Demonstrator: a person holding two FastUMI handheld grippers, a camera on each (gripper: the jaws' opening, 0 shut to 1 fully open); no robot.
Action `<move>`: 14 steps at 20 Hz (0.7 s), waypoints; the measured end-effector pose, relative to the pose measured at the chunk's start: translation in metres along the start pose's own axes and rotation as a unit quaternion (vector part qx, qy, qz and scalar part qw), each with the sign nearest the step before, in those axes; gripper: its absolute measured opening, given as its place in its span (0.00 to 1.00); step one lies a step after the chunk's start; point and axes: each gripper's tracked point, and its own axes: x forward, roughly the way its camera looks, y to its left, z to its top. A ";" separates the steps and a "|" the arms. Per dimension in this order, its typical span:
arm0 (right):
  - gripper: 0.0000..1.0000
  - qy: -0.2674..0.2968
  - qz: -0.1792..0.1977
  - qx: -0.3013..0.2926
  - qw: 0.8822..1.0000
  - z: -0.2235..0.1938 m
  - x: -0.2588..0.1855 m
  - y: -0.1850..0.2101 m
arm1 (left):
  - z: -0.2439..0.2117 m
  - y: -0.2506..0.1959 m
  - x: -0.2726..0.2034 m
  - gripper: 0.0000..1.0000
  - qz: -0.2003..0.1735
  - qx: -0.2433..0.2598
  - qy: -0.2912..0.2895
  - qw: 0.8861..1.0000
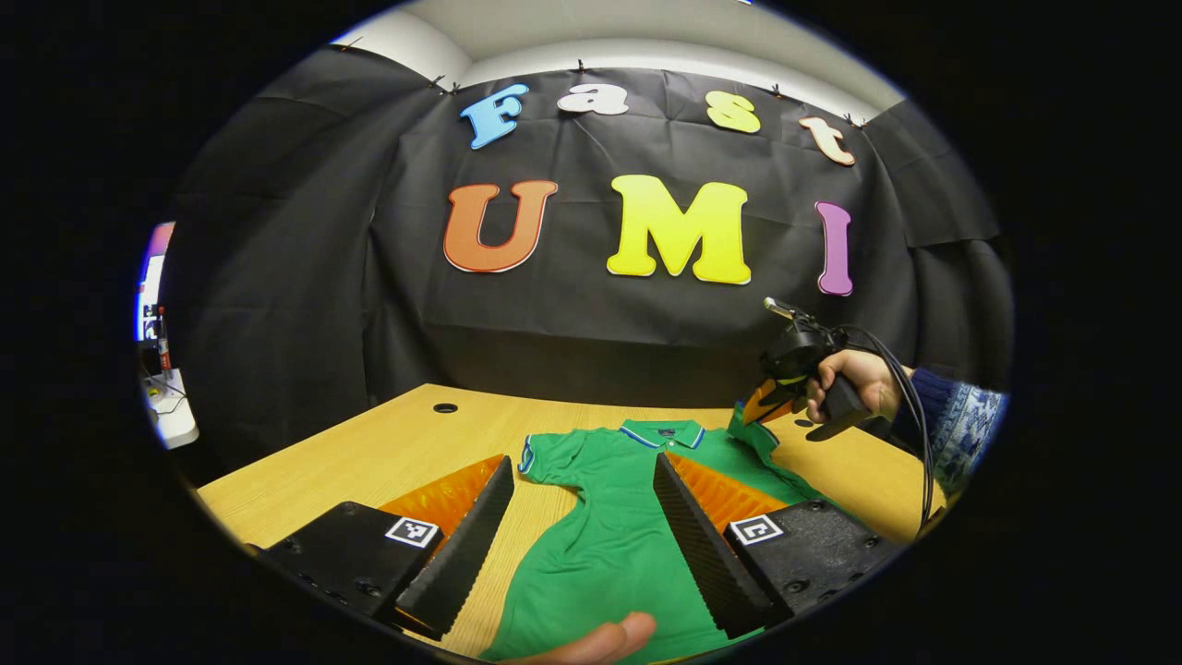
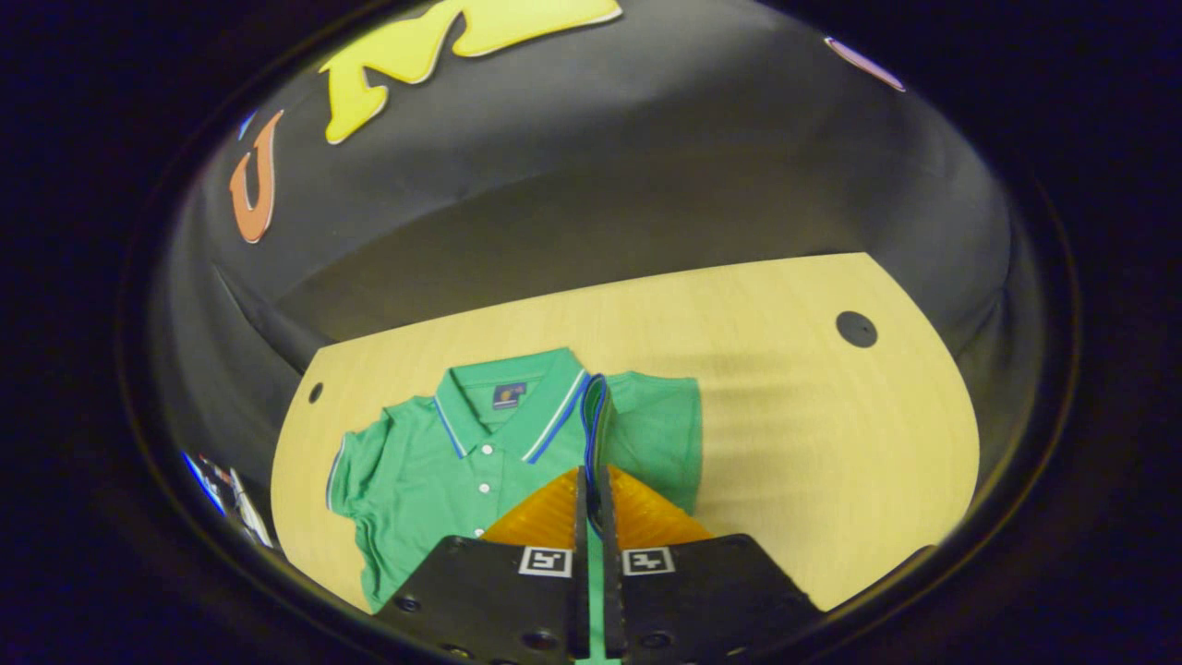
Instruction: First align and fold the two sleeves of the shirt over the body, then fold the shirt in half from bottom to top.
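A green polo shirt (image 1: 600,526) with a blue-trimmed collar (image 2: 508,406) lies face up on the wooden table (image 1: 388,443). My left gripper (image 1: 582,462) hovers open above the shirt's body, fingers wide apart with nothing between them. One short sleeve (image 1: 549,457) lies flat and spread out to the side. The other sleeve (image 2: 596,416) is lifted off the table, and my right gripper (image 2: 591,476) is shut on its trimmed cuff. In the left gripper view that right gripper (image 1: 766,402) shows at the far right, held by a hand (image 1: 859,379).
Round cable holes (image 1: 445,407) (image 2: 856,329) sit near the table's far corners. Bare wood (image 2: 813,443) stretches beside the shirt. A fingertip (image 1: 600,640) pokes in at the bottom edge. A white shelf with small items (image 1: 166,406) stands off past the table's side.
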 end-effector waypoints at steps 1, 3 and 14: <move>0.18 -0.002 0.012 -0.006 1.000 -0.003 -0.001 0.006 | -0.002 0.001 0.001 0.98 0.000 0.000 0.001 1.000; 0.39 -0.018 0.016 -0.014 1.000 0.001 -0.008 0.010 | -0.005 0.001 0.003 0.98 0.002 -0.003 0.006 1.000; 0.96 -0.194 0.011 -0.114 0.974 0.013 -0.148 0.030 | -0.026 0.003 0.012 0.98 0.043 -0.010 0.053 0.998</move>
